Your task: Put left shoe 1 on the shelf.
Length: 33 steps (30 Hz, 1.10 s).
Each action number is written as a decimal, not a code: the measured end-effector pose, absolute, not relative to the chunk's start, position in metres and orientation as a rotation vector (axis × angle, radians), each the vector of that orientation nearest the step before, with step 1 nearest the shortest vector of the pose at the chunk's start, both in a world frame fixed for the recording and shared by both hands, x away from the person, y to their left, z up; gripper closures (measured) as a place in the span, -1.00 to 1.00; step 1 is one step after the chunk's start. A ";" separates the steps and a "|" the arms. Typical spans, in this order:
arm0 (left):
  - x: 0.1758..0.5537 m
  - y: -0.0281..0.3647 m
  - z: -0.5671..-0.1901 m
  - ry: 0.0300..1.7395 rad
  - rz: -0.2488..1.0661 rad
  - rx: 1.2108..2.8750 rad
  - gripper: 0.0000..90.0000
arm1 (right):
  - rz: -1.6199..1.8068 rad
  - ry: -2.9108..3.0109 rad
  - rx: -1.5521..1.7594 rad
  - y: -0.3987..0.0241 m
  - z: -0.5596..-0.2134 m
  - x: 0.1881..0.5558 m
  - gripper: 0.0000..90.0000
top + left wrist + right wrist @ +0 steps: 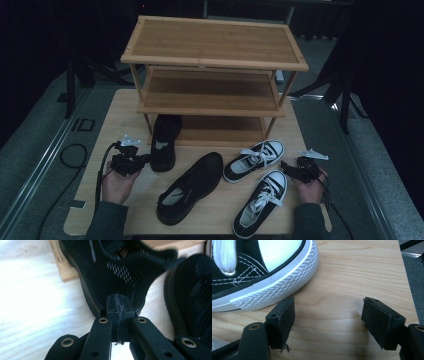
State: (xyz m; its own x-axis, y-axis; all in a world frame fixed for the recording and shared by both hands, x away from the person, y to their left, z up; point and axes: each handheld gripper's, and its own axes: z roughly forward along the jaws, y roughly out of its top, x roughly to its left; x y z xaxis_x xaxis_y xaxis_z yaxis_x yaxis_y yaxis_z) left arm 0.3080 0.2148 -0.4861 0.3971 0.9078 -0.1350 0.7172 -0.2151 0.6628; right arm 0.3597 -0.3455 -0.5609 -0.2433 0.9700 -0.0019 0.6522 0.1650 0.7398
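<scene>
A black mesh shoe (164,142) stands with its toe under the bottom shelf of the wooden rack (215,60). My left gripper (142,161) is shut, its tips against that shoe's heel (117,277); I see nothing between the pads (112,305). A second black shoe (190,187) (195,302) lies slantwise mid-table. Two black-and-white canvas sneakers (254,160) (261,202) lie to its right. My right gripper (286,169) (328,322) stands open just above the bare tabletop, beside a sneaker's white rubber toe (274,277).
The three-tier rack takes up the back half of the light wooden table (115,125). The table's right edge (404,270) runs close past my right gripper, with grey floor beyond. A cable (75,155) loops on the floor to the left.
</scene>
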 end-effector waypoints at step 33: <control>0.318 0.187 -0.515 1.425 0.354 2.081 0.97 | 0.867 1.965 1.531 -0.346 -0.561 0.360 -0.40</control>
